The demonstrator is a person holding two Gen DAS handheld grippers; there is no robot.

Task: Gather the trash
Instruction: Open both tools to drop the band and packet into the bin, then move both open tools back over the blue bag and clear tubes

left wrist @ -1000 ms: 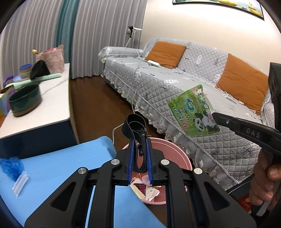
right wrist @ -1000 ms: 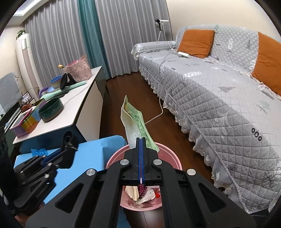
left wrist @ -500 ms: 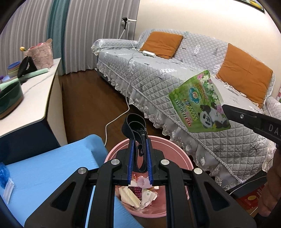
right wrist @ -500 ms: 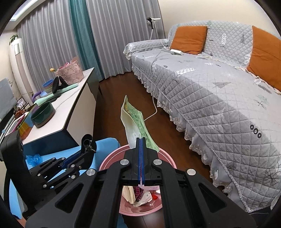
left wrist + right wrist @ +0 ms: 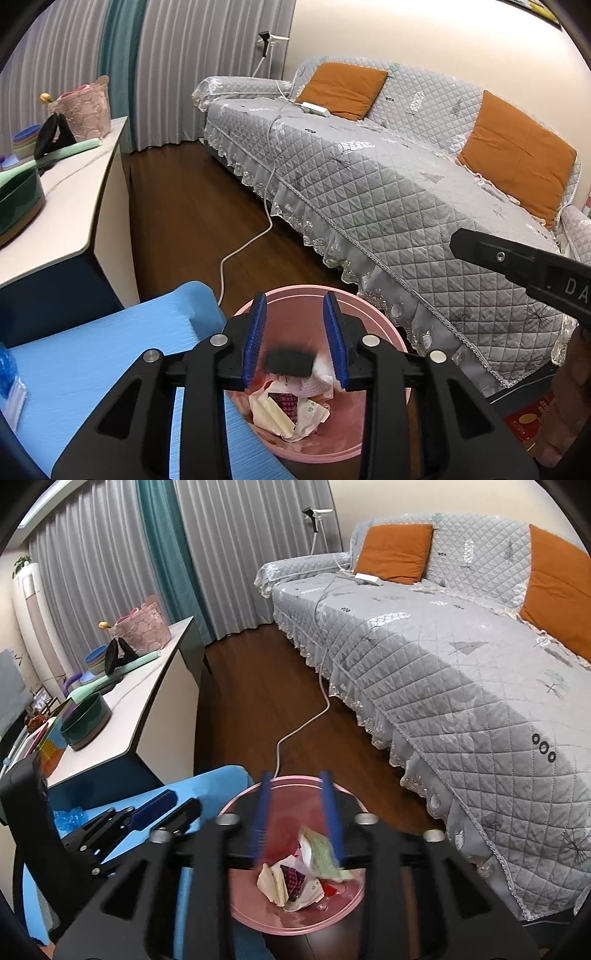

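Left gripper (image 5: pixel 295 332): jaws had just been opening and stood partly apart, pressing on nothing; a blurred black strap (image 5: pixel 290 362) hung free between and just below the blue pads, over the basin.
Right gripper (image 5: pixel 297 812): jaws had just been opening, partly apart and motion-blurred, gripping nothing; a green packet (image 5: pixel 321 853) lay loose under its right pad, on top of the heap.
Basin (image 5: pixel 384 332): pink, round, directly under both sets of fingers, standing on the dark wooden floor (image 5: pixel 192 225).
Trash (image 5: pixel 291 404): crumpled wrappers and papers piled in the basin, below the left gripper's tips.
Blue surface (image 5: pixel 92 369): just left of the left gripper, touching the basin's rim; small clear and blue bags (image 5: pixel 11 380) lay at its far left edge.
Other gripper seen from the left: the right one's black body came in from the right edge, with a hand (image 5: pixel 569 398) below it.
Cable (image 5: pixel 240 251): white, running across the floor ahead of the grippers, from beside the basin up onto the sofa.
Sofa (image 5: pixel 388 184): ahead and right, under a grey quilted cover, with orange cushions (image 5: pixel 343 88).
Table (image 5: pixel 70 199): ahead and left, white-topped, bearing a dark green bowl (image 5: pixel 18 206) and a pink basket (image 5: pixel 83 110).
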